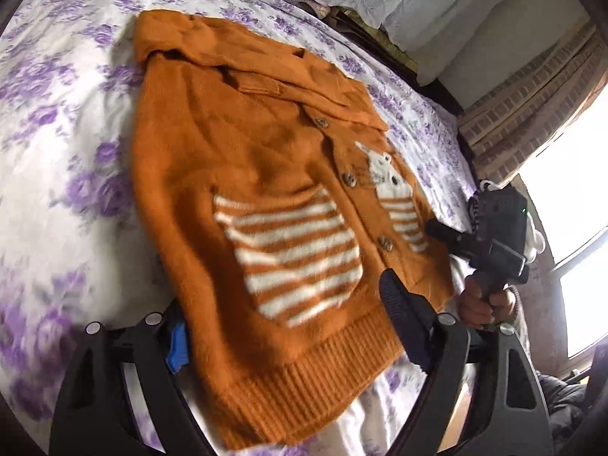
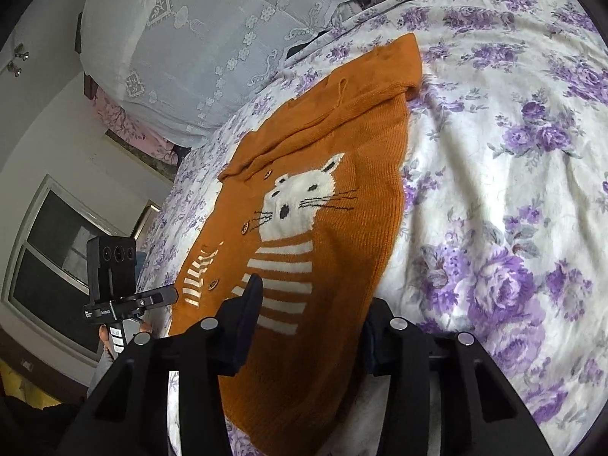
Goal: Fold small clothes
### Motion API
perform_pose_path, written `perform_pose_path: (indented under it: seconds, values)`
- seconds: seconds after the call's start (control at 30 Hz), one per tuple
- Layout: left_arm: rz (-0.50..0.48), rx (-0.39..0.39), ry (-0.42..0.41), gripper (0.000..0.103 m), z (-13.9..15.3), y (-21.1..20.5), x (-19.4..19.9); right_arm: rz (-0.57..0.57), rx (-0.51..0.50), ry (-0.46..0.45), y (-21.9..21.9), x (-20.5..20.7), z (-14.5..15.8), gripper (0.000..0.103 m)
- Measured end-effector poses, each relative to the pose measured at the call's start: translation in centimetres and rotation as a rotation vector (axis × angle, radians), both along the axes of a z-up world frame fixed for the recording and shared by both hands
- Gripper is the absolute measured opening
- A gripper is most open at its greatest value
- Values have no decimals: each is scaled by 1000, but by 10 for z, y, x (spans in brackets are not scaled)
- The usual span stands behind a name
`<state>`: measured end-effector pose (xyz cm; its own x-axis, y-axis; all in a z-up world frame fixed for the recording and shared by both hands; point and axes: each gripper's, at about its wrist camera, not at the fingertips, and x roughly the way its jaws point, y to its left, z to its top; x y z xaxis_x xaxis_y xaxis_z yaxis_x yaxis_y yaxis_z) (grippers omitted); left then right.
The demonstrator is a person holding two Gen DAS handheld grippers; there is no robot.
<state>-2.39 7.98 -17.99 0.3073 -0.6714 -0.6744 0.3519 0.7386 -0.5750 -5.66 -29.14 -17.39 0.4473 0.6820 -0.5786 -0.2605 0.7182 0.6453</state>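
Observation:
A small orange knit cardigan (image 1: 266, 159) with white stripes, brown buttons and a white cat face lies flat on the bed, front up, collar at the far end. In the right wrist view the cardigan (image 2: 342, 197) fills the middle. My left gripper (image 1: 285, 326) is open, its fingers (image 1: 402, 304) straddling the ribbed hem at the near corner; the hem cloth lies between them. My right gripper (image 2: 307, 319) is open, its fingers (image 2: 249, 319) straddling the other hem corner. The right gripper (image 1: 494, 235) also shows in the left wrist view, and the left gripper (image 2: 114, 288) in the right wrist view.
The bed has a white sheet (image 2: 513, 209) with purple flowers. A lace-covered pillow pile (image 2: 212, 38) lies at the head of the bed. A window (image 1: 585, 228) and a curtain (image 1: 532, 95) stand beside the bed.

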Motion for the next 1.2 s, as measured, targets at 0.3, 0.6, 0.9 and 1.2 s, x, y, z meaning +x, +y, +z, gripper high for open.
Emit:
perform_pose_path:
  seconds: [0.3, 0.6, 0.9, 1.2]
  values:
    - [31, 21, 7, 45, -3, 1, -12, 6, 33, 8, -2, -6, -2, 35]
    - [41, 56, -30, 20, -2, -3, -4, 1, 6, -20, 4, -9, -1, 11]
    - [52, 123, -113, 11, 12, -5, -14, 1, -3, -60, 8, -14, 7, 6]
    - [66, 146, -202, 10, 41, -8, -2, -19, 43, -102, 7, -3, 30, 6]
